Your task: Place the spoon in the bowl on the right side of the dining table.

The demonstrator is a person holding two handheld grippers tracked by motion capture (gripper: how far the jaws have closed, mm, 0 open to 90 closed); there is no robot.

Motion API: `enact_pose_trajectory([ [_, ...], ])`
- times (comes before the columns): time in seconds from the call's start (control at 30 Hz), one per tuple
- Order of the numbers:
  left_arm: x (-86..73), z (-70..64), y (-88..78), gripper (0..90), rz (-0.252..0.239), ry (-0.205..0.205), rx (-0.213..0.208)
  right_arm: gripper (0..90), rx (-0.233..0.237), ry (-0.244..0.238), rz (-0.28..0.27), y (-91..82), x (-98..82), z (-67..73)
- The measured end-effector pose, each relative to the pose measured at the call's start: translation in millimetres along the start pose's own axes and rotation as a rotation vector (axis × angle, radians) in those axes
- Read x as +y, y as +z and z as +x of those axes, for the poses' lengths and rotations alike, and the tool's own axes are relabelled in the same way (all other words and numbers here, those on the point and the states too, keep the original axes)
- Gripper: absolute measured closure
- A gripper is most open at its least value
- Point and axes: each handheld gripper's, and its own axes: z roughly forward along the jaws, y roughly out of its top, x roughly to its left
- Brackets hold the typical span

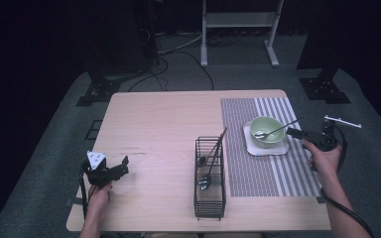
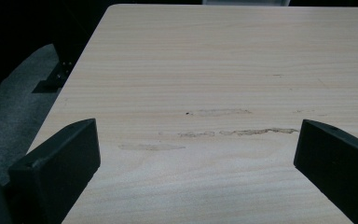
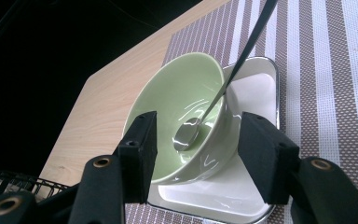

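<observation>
Right claw [image 3: 193, 158] open, jaws apart before green bowl [image 3: 168, 98]; spoon [image 3: 189, 133] rests inside bowl, bowl on white tray [image 3: 256, 88], striped mat [image 3: 326, 70] beneath.

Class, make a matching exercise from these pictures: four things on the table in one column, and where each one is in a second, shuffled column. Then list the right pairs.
Things
1. green bowl
2. spoon
3. white square plate
4. black wire basket

Places
A. on the striped placemat, under the bowl
B. on the bare wood, left of the placemat
C. on the white plate
D. resting in the bowl, handle over its rim

Pairs: 1-C, 2-D, 3-A, 4-B
</observation>
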Motion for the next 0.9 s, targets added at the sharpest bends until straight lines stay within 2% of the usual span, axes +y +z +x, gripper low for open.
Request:
enact_pose_trajectory([
  [0.6, 0.0, -0.6, 0.2, 0.0, 0.002, 0.007, 0.0, 39.4, 0.007, -0.033, 0.028, -9.4, -16.1, 2.4],
  [0.9, 0.2, -0.5, 0.1, 0.0, 0.005, 0.005, 0.001, 37.4, 0.02, -0.029, 0.032, -14.5, -25.3, -1.3],
])
